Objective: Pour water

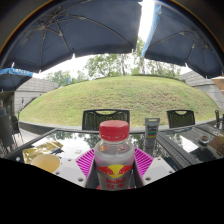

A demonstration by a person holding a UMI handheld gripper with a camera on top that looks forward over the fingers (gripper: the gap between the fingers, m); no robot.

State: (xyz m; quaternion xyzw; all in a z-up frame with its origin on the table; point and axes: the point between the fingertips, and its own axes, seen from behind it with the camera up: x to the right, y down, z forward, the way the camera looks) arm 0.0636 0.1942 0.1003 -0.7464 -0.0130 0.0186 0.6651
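A clear bottle [114,160] with a red cap and a red and yellow label stands upright between my two fingers. The pink pads [85,162] press against its sides at label height, so my gripper [114,168] is shut on the bottle. The bottle seems lifted a little above the glass table [185,150]. Its base is hidden below the fingers. I see no cup or other vessel for water.
A glass-topped patio table stretches ahead with dark chairs [98,118] at its far side. Yellowish items [42,158] lie on the left of the table. Dark umbrellas [80,35] hang overhead. A grassy slope [120,95] and trees lie beyond.
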